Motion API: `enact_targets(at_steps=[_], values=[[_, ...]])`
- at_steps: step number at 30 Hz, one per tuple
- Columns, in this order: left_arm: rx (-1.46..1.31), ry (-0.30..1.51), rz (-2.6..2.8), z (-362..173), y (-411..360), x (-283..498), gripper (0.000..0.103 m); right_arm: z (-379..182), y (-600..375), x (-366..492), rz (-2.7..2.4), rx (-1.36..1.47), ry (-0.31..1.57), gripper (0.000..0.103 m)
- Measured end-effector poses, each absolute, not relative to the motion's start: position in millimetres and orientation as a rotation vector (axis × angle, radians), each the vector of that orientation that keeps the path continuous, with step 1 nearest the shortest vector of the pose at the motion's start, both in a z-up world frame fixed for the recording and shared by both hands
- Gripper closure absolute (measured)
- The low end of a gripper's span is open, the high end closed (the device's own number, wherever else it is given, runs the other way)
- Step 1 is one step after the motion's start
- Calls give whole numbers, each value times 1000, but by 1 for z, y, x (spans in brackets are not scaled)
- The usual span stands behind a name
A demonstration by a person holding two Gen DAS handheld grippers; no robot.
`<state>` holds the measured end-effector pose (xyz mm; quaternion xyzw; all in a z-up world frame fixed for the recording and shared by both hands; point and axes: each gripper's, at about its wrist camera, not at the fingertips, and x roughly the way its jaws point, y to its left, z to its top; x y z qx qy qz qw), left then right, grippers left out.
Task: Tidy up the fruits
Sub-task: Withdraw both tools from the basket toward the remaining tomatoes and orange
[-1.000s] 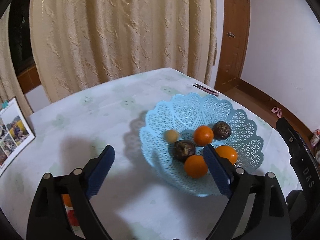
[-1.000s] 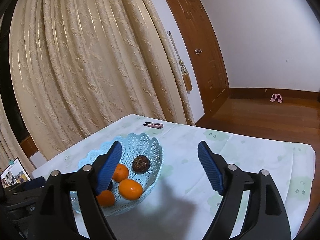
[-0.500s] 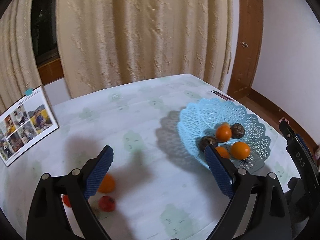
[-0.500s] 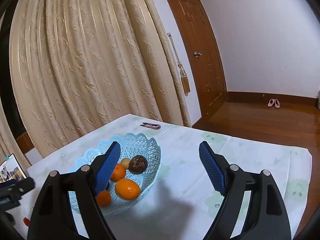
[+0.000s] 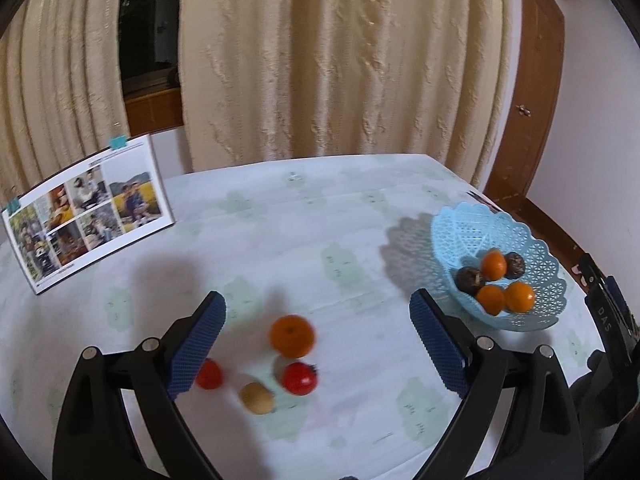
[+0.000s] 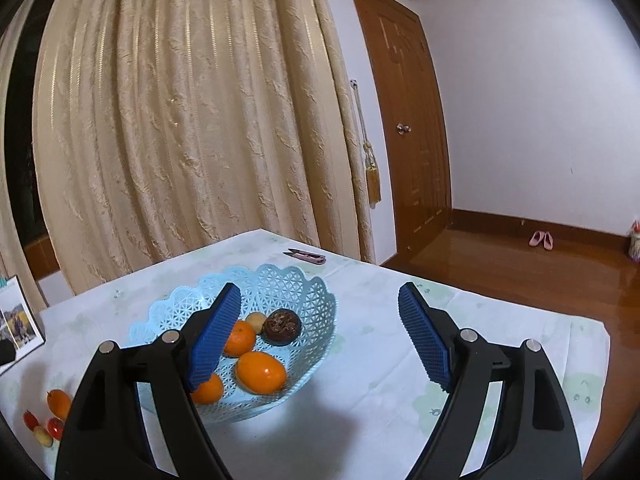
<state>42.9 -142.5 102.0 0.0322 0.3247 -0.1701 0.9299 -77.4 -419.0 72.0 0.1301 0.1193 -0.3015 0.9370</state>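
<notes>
Photo card (image 5: 90, 210): propped upright near the desk's far-left edge, well apart from the fruit.
My left claw (image 5: 316, 342): spread wide and empty, hovering over the loose fruit near the desk's front-left part.
Loose fruit: four pieces lie close together on the desk (image 5: 320, 232). A small red fruit (image 5: 209, 374) sits partly behind my left pad, a tan fruit (image 5: 256, 397) just beside it, an orange (image 5: 291, 335) beyond them and a red fruit (image 5: 298, 378) in front of the orange. This view is blurred, so I cannot tell which of them touch.
Basket (image 5: 460, 232): a blue lattice bowl near the desk's right edge, holding three oranges, two dark fruits and, in the right wrist view, a small pale one.
My right claw (image 6: 320, 334): also wide and empty, held above the basket's near rim.
Step in hand: I judge I am lining the left claw up on a loose piece; the basket is partly filled.
Next move: lower over one fruit, probably the orange since it sits clearest between my pads, close gently so it does not roll, and avoid nudging its neighbours.
</notes>
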Motion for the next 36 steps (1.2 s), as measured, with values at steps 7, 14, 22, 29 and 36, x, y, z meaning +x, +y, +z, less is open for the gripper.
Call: enact_targets(at_steps=[7,14,22,29,36], values=[[37,675,-285,104,-107,50,10,71,-403,-76,-569,262,263,20],[1,720,-250,99,-73,65,10,69,-385,-74,-479,262,297,16],[-25,828,-209,65,-45,80,11,69,-372,-70,-433,227,309,16],[-8,896,-189,37,-46,83,27,69,-375,-69,-427,244,316,16],[19,914,-202,23,-55,84,32,69,-377,-69,-417,252,322,16]])
